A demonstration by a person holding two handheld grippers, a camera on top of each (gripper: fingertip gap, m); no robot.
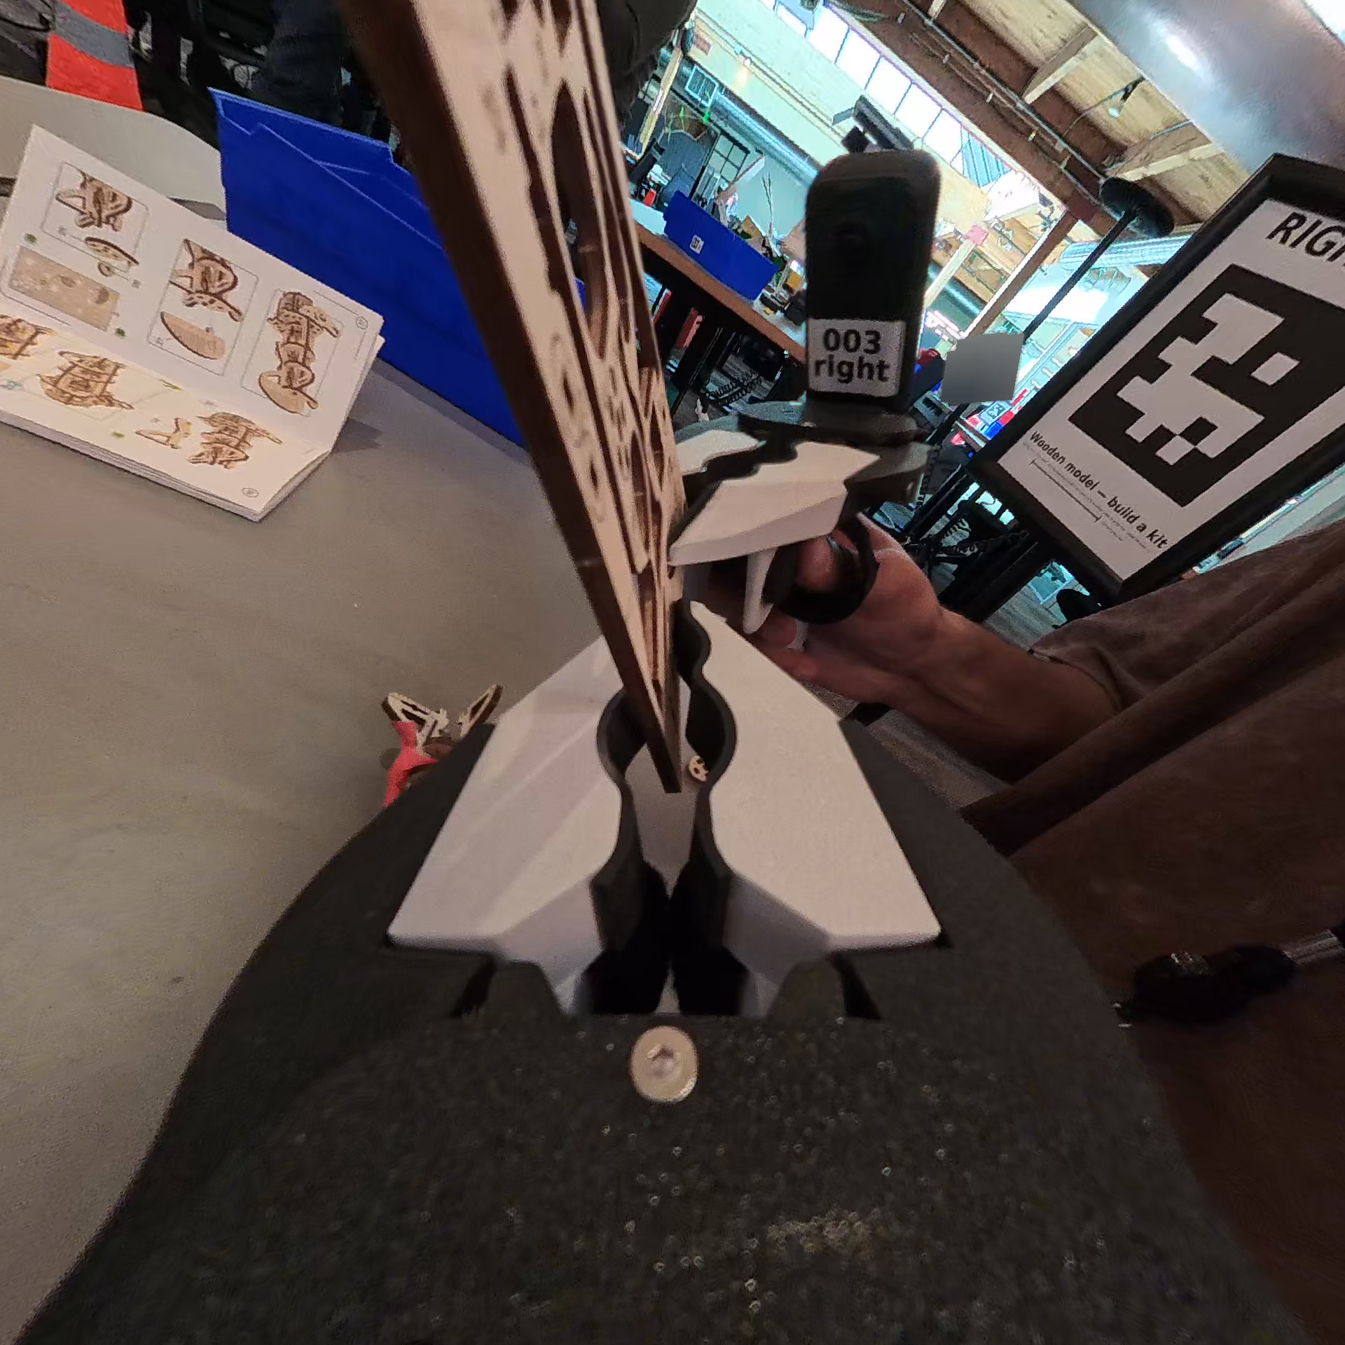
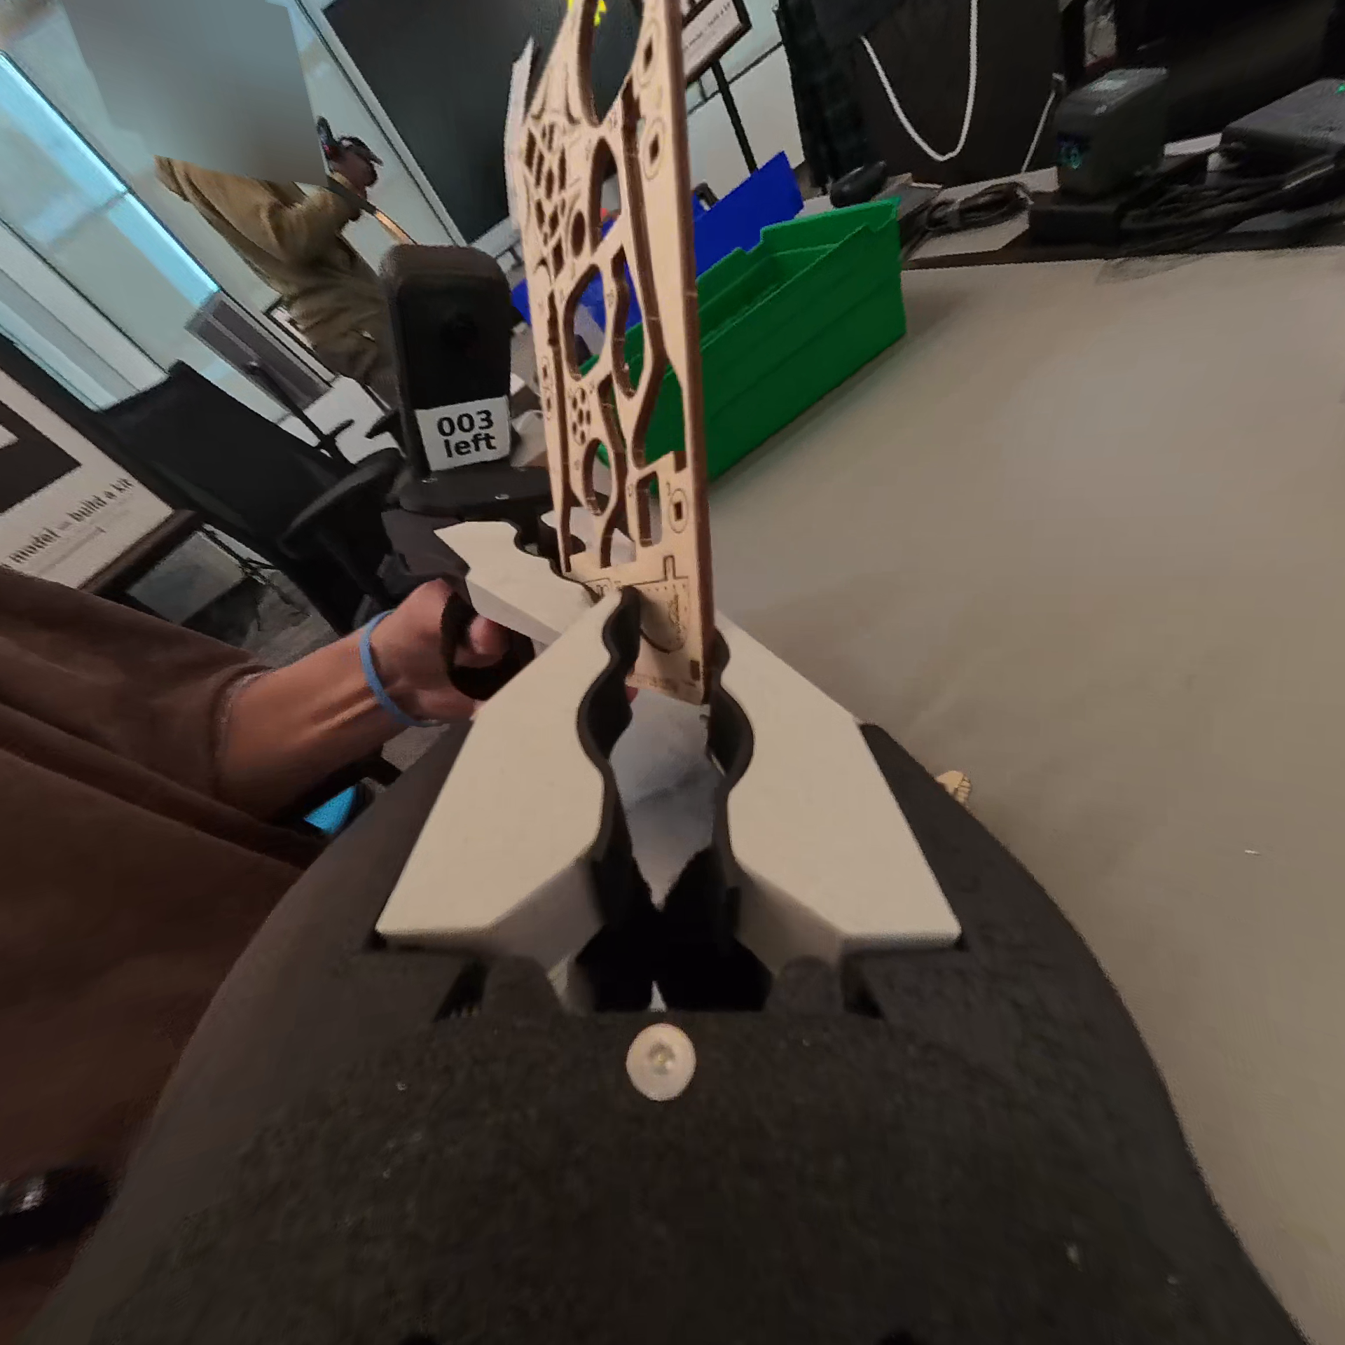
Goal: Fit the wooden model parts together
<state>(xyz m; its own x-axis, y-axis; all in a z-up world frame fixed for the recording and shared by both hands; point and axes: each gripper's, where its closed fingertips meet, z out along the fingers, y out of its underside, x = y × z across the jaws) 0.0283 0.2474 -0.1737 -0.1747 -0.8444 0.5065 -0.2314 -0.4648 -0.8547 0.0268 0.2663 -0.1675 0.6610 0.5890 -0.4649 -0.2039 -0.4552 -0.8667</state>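
A laser-cut wooden sheet (image 1: 582,306) with many parts cut out stands nearly upright above the grey table (image 1: 218,691). My left gripper (image 1: 673,677) is shut on its lower edge. In the right wrist view the sheet (image 2: 626,349) has its lower corner between the fingers of my right gripper (image 2: 669,633). Those jaws stand partly apart, and the right finger (image 2: 728,677) is against the sheet's edge. The right gripper also shows in the left wrist view (image 1: 684,509), at the sheet's far side. Small assembled wooden parts with a red piece (image 1: 429,728) lie on the table.
An open instruction booklet (image 1: 167,327) lies at the left, with a blue bin (image 1: 327,240) behind it. A green bin (image 2: 786,327) stands behind the sheet. A framed sign with a black-and-white marker (image 1: 1201,378) stands at the right. A person (image 2: 306,247) stands in the background. Left and right tips are no more than a few centimetres apart.
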